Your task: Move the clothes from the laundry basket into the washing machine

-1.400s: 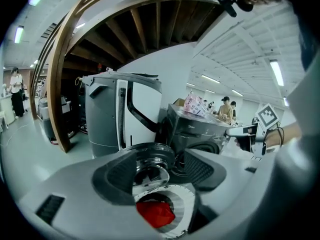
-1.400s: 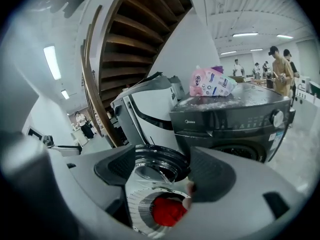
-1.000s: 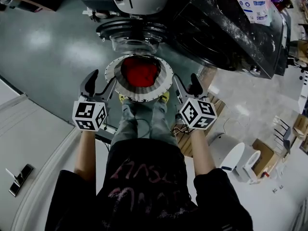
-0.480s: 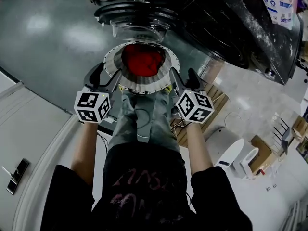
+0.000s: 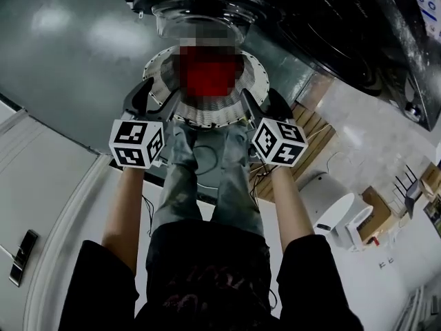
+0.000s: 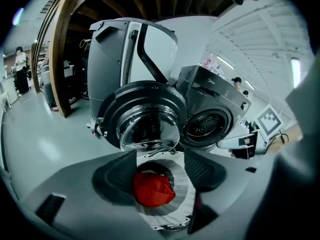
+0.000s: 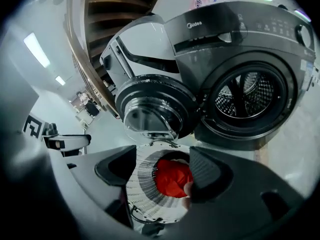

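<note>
The white slatted laundry basket (image 5: pixel 157 81) stands on the floor just past my feet. A red garment (image 6: pixel 153 189) lies in it; in the head view a mosaic patch covers it. My left gripper (image 5: pixel 153 102) is at the basket's left side and my right gripper (image 5: pixel 263 106) at its right side. Both are open, with nothing pressed between their pads. In the left gripper view the left gripper (image 6: pixel 162 170) frames the basket (image 6: pixel 184 184). In the right gripper view the right gripper (image 7: pixel 162 171) frames the red garment (image 7: pixel 171 178). Beyond stands the dark washing machine (image 7: pixel 280 44), its glass door (image 7: pixel 152 111) swung open and its drum (image 7: pixel 247 96) empty.
The person's legs (image 5: pixel 207 178) stand between the two arms. A wooden slatted pallet (image 5: pixel 311 131) lies at the right, with a white appliance (image 5: pixel 336 216) beyond it. A second grey-and-white machine (image 6: pixel 125 49) stands behind the open door. People are far off at the left (image 6: pixel 21 69).
Both grippers have come down and closer to the basket's sides. The head view has tipped further down, so the basket and the door sit higher in the picture.
</note>
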`<action>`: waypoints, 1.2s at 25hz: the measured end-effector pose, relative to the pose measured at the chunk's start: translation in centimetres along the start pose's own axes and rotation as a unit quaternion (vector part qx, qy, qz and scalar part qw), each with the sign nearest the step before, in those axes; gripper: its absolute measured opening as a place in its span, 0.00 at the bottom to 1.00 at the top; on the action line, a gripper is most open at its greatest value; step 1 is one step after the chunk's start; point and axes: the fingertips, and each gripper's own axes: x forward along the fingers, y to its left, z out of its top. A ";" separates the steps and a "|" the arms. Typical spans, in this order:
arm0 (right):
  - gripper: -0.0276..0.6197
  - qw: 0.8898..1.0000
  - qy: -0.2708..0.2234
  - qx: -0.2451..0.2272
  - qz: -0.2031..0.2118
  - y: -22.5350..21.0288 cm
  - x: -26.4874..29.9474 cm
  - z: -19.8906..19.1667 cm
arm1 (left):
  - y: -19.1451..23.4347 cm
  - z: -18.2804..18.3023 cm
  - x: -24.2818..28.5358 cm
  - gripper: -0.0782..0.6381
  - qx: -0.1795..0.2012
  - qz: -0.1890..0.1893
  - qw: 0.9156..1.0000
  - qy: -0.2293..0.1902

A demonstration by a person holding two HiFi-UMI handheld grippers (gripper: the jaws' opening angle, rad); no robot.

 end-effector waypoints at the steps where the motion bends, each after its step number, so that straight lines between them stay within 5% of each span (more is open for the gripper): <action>1: 0.56 1.000 0.006 0.002 -0.001 -0.3 0.8 -0.8 | 0.3 -0.3 0.6 0.52 0.000 0.002 1.000 -0.001; 21: 0.56 0.998 0.063 0.032 0.003 -5.6 15.0 -13.3 | 5.3 -14.0 15.4 0.52 -0.056 -0.002 0.997 0.048; 30: 0.58 0.996 0.072 0.050 -0.016 -9.1 22.4 -16.5 | 7.4 -18.3 22.8 0.52 -0.021 0.010 0.997 0.077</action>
